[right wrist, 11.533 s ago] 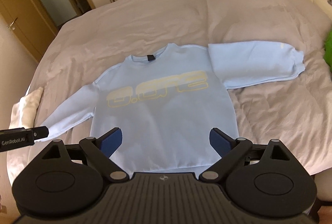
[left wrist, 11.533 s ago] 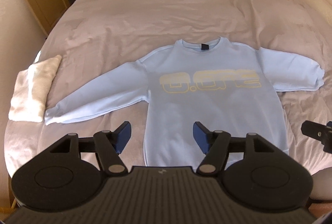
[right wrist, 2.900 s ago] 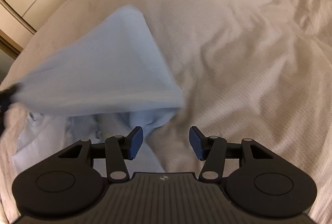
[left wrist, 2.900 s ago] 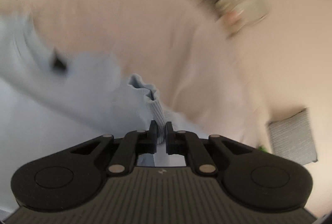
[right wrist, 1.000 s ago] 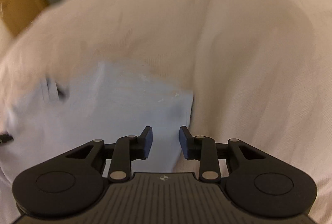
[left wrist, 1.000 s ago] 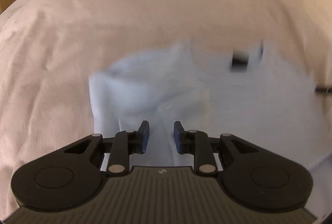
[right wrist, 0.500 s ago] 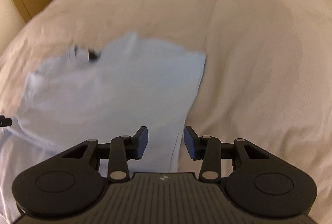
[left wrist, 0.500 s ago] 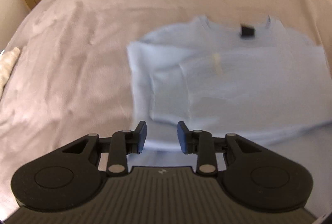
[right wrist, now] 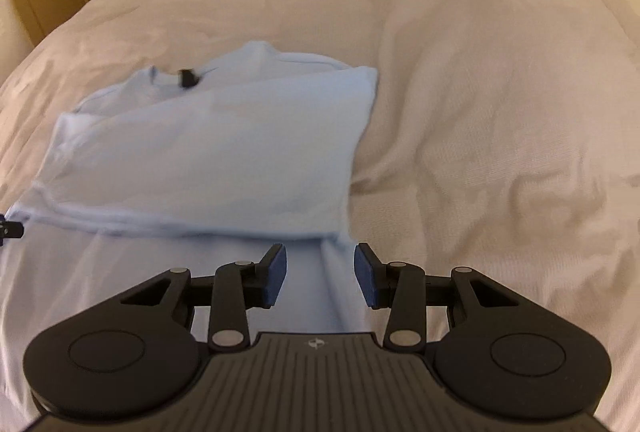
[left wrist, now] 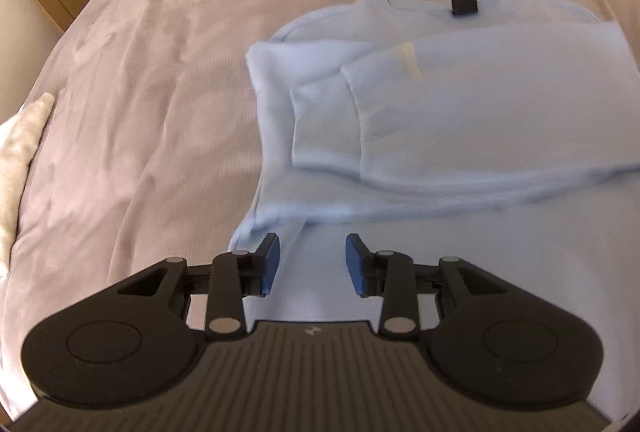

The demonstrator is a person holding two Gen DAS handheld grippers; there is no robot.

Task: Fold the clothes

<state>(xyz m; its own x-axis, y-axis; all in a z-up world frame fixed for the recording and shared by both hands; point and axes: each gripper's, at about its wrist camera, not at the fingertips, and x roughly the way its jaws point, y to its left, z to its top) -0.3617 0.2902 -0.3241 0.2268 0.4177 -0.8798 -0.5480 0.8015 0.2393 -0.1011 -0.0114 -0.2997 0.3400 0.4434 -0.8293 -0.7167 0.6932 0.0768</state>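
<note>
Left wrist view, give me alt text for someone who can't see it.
A light blue sweatshirt lies on a beige bedspread, both sleeves folded across its chest, its dark neck label showing. The open left gripper hovers over its lower left part, holding nothing.

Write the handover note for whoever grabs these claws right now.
Left claw: open, holding nothing, over the sweatshirt's lower left edge.
Right claw: open, holding nothing, over the lower right edge.
Sweatshirt lies on the bed, collar away from you.
Done: both sleeves folded across the chest.
Left: fold the hem up toward the collar.
</note>
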